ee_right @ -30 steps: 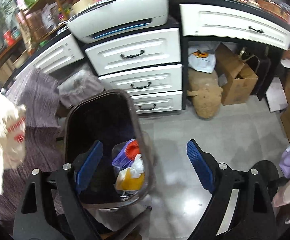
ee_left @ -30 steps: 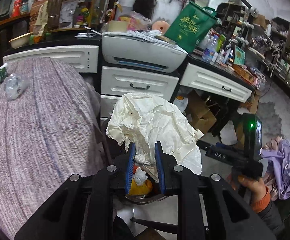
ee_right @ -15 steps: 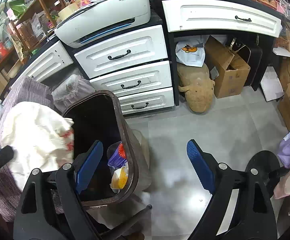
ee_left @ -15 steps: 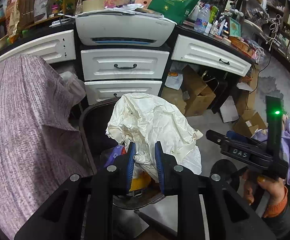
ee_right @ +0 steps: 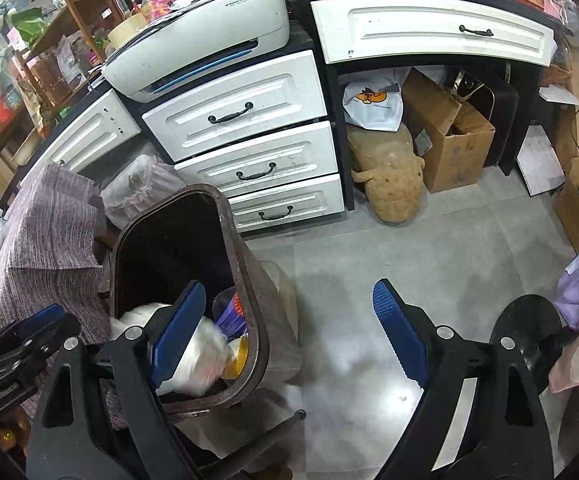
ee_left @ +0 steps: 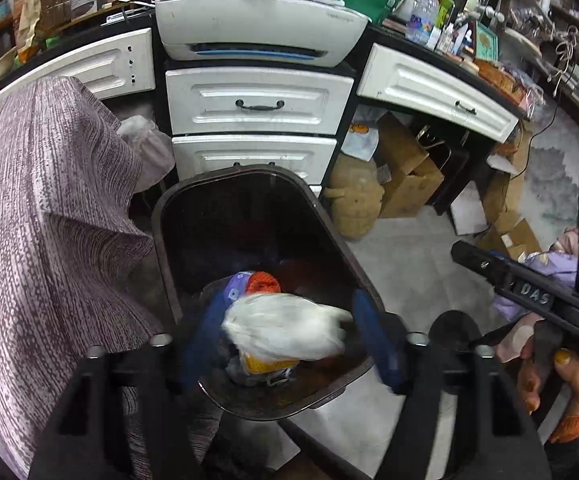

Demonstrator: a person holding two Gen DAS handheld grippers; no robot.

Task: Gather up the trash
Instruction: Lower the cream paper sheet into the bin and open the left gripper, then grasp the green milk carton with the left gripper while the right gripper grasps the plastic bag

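Crumpled paper (ee_left: 285, 328) is dropping into the trash bin (ee_left: 329, 216) right now: half a second ago your left gripper (ee_left: 289, 336) was clamping it above the bin's mouth, and now its blue pads (ee_left: 373, 340) are standing wide apart with the wad blurred between them, free of both. In the right wrist view the same pale wad (ee_right: 193, 360) is showing inside the bin's near end, below the rim (ee_right: 249, 288) and partly hidden behind your right gripper's left pad. It is landing on the trash already inside the bin, beside the orange-and-purple wrappers (ee_left: 257, 282) and on top of a yellow packet (ee_left: 265, 364); whether it is fully at rest you cannot tell, since it is smeared by motion.

That is making this piece count as collected, in my judgement, so your left tool is becoming free for the next pickup.

Your right gripper (ee_right: 289, 336) is hanging spread open and carrying nothing, over the grey floor (ee_right: 449, 248) just right of the bin. The purple cloth-covered table (ee_left: 41, 220) is lying immediately left of the bin, so you are likely turning back that way for more. White drawers (ee_left: 257, 100) are standing behind the bin. Be lifting clear before swinging, as the open pads are sitting close to the bin's rim.
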